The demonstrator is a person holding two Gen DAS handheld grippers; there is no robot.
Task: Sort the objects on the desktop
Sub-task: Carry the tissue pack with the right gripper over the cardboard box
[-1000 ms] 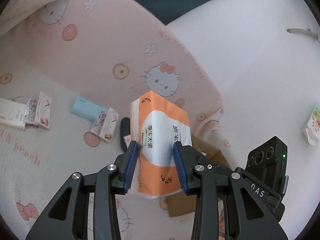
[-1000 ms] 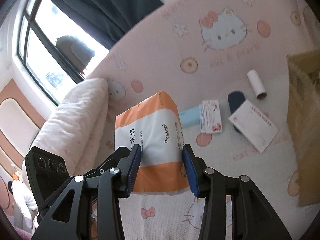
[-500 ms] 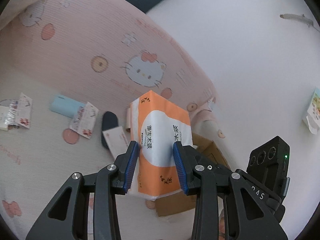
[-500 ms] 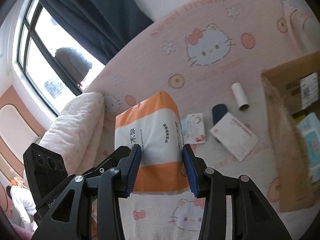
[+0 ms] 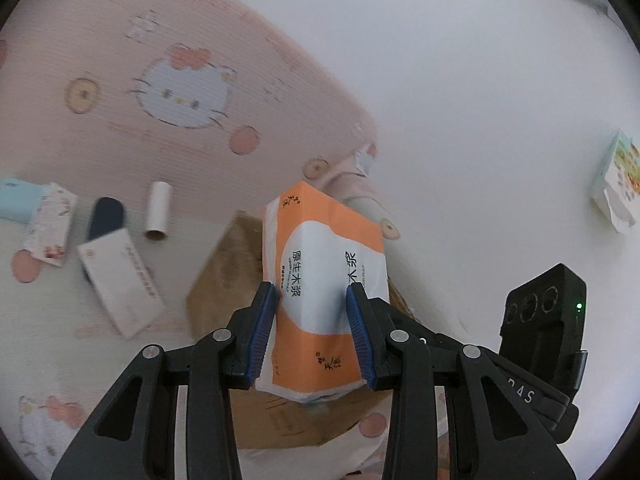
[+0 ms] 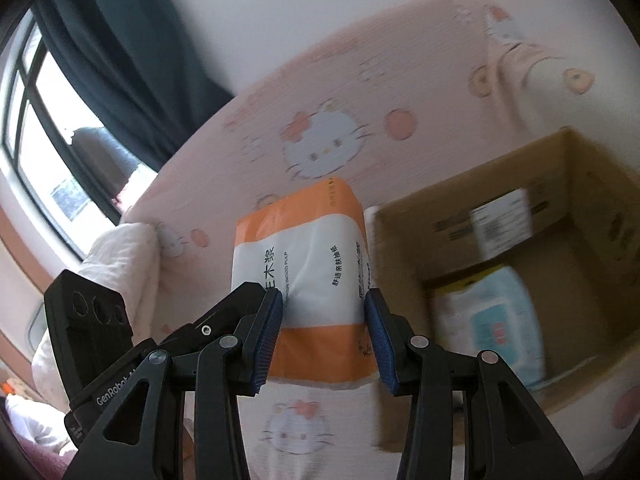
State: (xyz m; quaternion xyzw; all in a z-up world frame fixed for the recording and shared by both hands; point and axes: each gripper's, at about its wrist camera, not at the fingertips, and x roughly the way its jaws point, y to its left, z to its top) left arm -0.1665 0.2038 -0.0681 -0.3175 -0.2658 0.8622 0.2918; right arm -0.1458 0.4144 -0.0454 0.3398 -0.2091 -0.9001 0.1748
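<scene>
Right, both your grippers are clamped on the same orange-and-white tissue pack (image 5: 320, 280). Your left gripper (image 5: 314, 334) has its blue pads (image 5: 262, 332) pressed into the pack's two sides, jaws closed down to the pack's width. Your right gripper (image 6: 324, 336) grips it the same way, pads (image 6: 267, 338) tight against either side, and the pack (image 6: 304, 276) stands upright between them, clear of the bedding.

The pack hangs in the air just left of the open cardboard box (image 6: 460, 216) in the right wrist view, its right edge overlapping the box's near-left corner. In the left wrist view the box (image 5: 224, 272) sits directly behind and below the pack. Inside the box lies a light blue wipes pack (image 6: 492, 320), against the near wall; a white shipping label (image 6: 500, 224) is on the far inner wall.

Everything rests on a pink Hello Kitty bedsheet (image 5: 120, 128). Left of the box in the left wrist view: a white cardboard tube (image 5: 159, 210), a dark navy case (image 5: 105, 216), a white carton (image 5: 120, 280) partly overlapping that case, a floral pocket-tissue pack (image 5: 50, 224) and a pale blue box (image 5: 16, 200) at the far left edge.

Both views are motion-blurred, so small print is unreadable beyond the pack's Chinese lettering.
</scene>
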